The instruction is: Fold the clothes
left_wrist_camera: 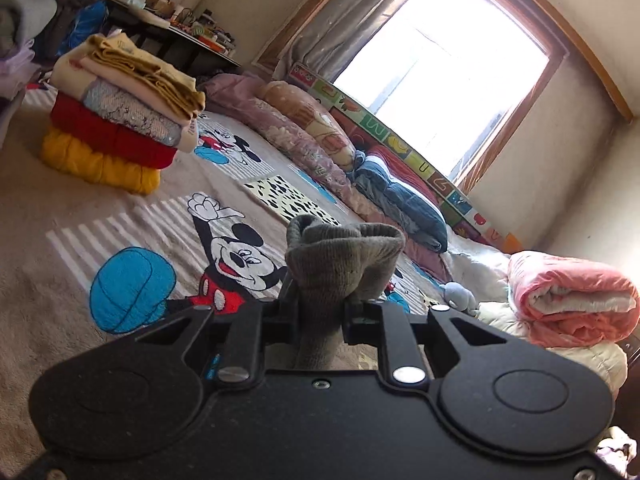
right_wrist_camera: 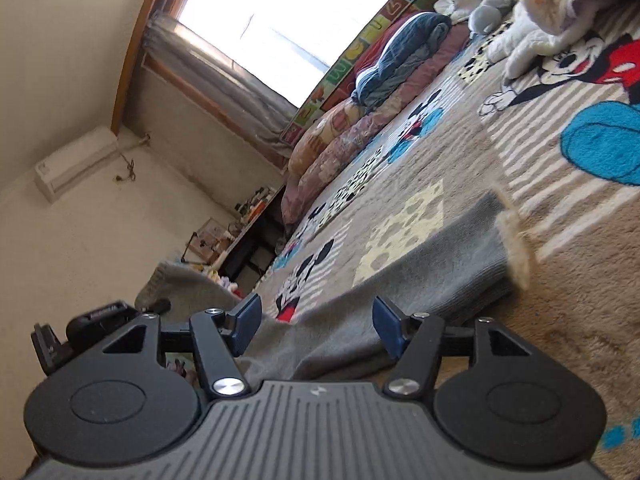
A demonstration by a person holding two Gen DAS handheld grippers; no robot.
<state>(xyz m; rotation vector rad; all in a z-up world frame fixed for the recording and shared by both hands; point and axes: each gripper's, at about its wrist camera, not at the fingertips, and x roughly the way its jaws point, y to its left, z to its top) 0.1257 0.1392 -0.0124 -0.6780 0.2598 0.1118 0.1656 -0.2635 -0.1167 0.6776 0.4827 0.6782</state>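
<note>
Left claw (left_wrist_camera: 320, 300) pinching a grey sock (left_wrist_camera: 344, 264); right claw (right_wrist_camera: 314, 330) spread over grey cloth (right_wrist_camera: 420, 268).

The grey sock (left_wrist_camera: 340, 268) hides the left hand-held gripper's (left_wrist_camera: 320, 312) fingertips.

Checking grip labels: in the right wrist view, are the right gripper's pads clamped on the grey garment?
No. The right gripper stands open, its blue pads apart above the grey garment on the carpet.

My left hand-held gripper (left_wrist_camera: 320, 300) pinches a bunched grey sock (left_wrist_camera: 340, 256) above the cartoon blanket (left_wrist_camera: 120, 208), folded pile (left_wrist_camera: 120, 108) beyond.
</note>
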